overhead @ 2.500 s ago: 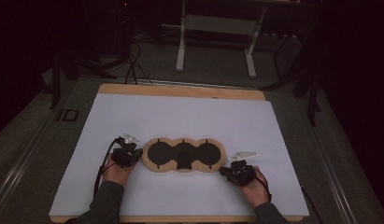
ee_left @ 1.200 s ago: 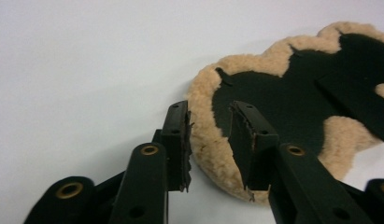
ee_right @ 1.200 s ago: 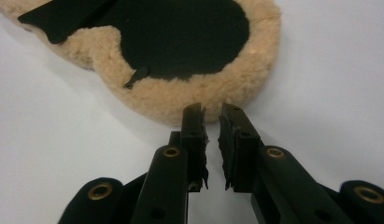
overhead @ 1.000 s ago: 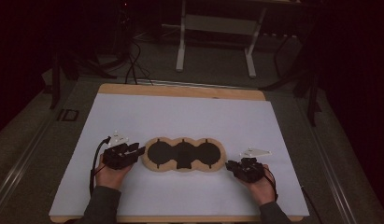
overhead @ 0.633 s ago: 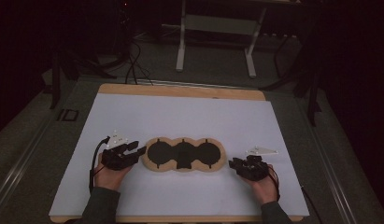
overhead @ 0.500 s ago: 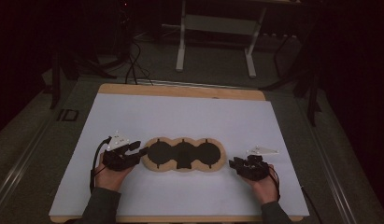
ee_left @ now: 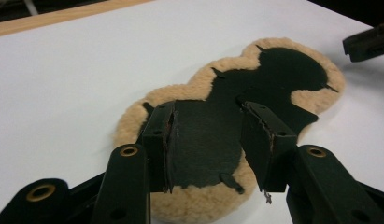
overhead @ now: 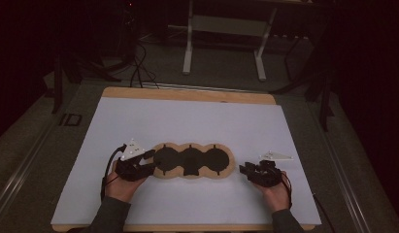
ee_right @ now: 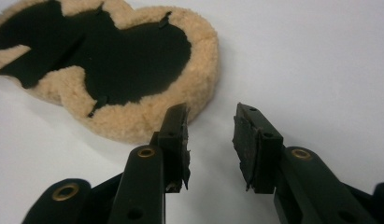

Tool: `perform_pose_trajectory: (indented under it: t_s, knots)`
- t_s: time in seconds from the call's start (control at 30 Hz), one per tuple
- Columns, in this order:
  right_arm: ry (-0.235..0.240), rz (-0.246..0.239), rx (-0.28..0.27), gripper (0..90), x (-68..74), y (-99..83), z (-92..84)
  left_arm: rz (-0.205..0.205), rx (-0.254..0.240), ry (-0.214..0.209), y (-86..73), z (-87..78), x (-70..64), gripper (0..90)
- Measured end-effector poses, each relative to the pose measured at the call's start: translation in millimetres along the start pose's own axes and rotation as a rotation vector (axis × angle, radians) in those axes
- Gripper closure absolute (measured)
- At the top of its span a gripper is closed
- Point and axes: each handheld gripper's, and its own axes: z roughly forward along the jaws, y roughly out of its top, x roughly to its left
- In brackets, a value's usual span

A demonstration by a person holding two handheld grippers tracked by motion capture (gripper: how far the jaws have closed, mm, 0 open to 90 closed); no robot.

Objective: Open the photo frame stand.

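Left gripper (ee_left: pixel 213 154): jaws parted, just been opening, nothing clamped; they hover over the near end of the fleece pad (ee_left: pixel 189 205), whose black three-lobed centre shows between them. Right gripper (ee_right: pixel 210 140): jaws parted, just been opening, nothing between them but bare white table sheet (ee_right: pixel 297 56); its left jaw stands just beside the pad's tan rim. In the high view the pad (overhead: pixel 193 174) lies flat at mid-table, between left gripper (overhead: pixel 147 161) and right gripper (overhead: pixel 245 171).
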Motion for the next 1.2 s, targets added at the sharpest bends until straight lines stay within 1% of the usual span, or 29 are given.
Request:
perform_pose_trajectory:
  t_s: [0.03, 0.07, 0.1, 0.23, 0.3, 0.37, 0.43, 0.53, 0.6, 0.63, 0.73, 0.8, 0.83, 0.9, 1.0, 1.1, 1.2]
  knots:
    - [0.004, 0.002, -0.004, 64.6, -0.1, 0.1, -0.5, 0.004, 0.004, -0.010, 0.4, 0.7, -1.7, 56.7]
    - [0.004, 0.002, -0.004, 64.6, -0.1, 0.1, -0.5, 0.004, 0.004, -0.010, 0.4, 0.7, -1.7, 57.1]
    - [0.003, 0.004, -0.008, 64.6, -0.1, 0.1, -0.8, 0.014, 0.005, -0.024, 0.9, 2.0, -5.6, 57.1]
    - [0.002, 0.005, -0.011, 64.5, -0.4, 0.0, -1.0, 0.039, 0.011, -0.038, 1.4, 6.0, -14.3, 57.1]
    - [0.001, 0.005, -0.012, 64.1, -0.5, -0.1, -1.1, 0.040, 0.016, -0.057, 1.2, 8.4, -17.9, 57.1]
    - [0.001, 0.006, -0.011, 63.6, -0.7, -0.2, -1.1, 0.050, 0.031, -0.069, 1.3, 11.4, -21.7, 57.2]
    - [-0.001, 0.008, -0.011, 63.2, -0.9, -0.2, -1.0, 0.055, 0.036, -0.082, 0.9, 13.6, -24.5, 59.0]
    - [-0.001, 0.014, -0.011, 61.4, -1.4, -0.2, -1.0, 0.062, 0.053, -0.106, 0.0, 17.7, -28.2, 63.6]
    - [-0.003, 0.016, -0.010, 60.7, -1.9, -0.3, -1.1, 0.071, 0.066, -0.121, -0.9, 20.4, -31.2, 68.9]
    - [-0.004, 0.020, -0.009, 60.4, -2.1, -0.3, -1.1, 0.083, 0.078, -0.128, -1.3, 22.1, -33.3, 71.3]
    - [-0.003, 0.023, -0.009, 59.9, -2.4, -0.5, -1.0, 0.105, 0.093, -0.141, -2.7, 25.9, -37.5, 81.3]
    - [-0.004, 0.023, -0.008, 59.6, -2.0, -0.4, -0.9, 0.117, 0.106, -0.126, -4.5, 29.1, -39.2, 89.0]
    - [-0.003, 0.023, -0.008, 59.5, -1.9, -0.4, -0.8, 0.117, 0.113, -0.124, -5.4, 30.7, -39.6, 89.9]
    - [-0.002, 0.022, -0.007, 59.4, -2.0, -0.5, -0.9, 0.117, 0.116, -0.123, -6.2, 32.1, -40.4, 90.0]
    - [-0.001, 0.025, -0.007, 59.4, -2.3, -0.5, -0.7, 0.109, 0.116, -0.135, -7.4, 33.9, -41.4, 90.0]
    - [-0.003, 0.023, -0.007, 59.4, -2.1, -0.6, -0.7, 0.114, 0.130, -0.136, -9.4, 37.6, -43.9, 90.0]
    - [-0.003, 0.022, -0.006, 59.4, -2.1, -0.6, -0.8, 0.128, 0.147, -0.138, -11.6, 42.2, -46.7, 90.0]
